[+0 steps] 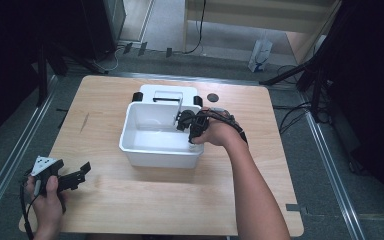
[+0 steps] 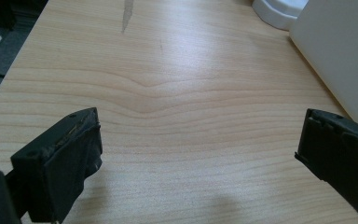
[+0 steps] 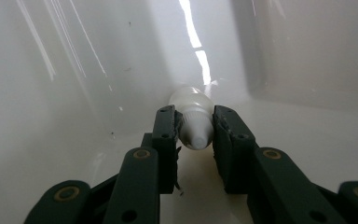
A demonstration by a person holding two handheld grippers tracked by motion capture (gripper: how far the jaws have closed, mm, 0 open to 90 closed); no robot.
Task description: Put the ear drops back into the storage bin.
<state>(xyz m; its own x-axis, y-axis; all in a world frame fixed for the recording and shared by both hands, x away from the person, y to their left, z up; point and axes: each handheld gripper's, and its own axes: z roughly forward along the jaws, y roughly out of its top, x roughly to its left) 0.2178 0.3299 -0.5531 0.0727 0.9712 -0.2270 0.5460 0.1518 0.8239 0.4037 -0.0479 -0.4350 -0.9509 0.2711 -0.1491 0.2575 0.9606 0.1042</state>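
A white plastic tub (image 1: 145, 150) sits mid-table. My right gripper (image 1: 190, 131) reaches down into its right side. In the right gripper view the two black jaws are shut on a small white bottle (image 3: 193, 119), its capped tip pointing toward the camera, close to the tub's glossy inner wall (image 3: 74, 70) and floor. My left gripper (image 1: 80, 175) rests low over the table's front left corner, held in a hand. In the left gripper view its jaws stand wide apart over bare wood (image 2: 177, 102) with nothing between them.
A white lid or tray (image 1: 167, 94) with black corner clips lies just behind the tub. A small dark disc (image 1: 212, 97) lies on the table at the back right. The tub's outer wall (image 2: 340, 51) stands at the right in the left gripper view.
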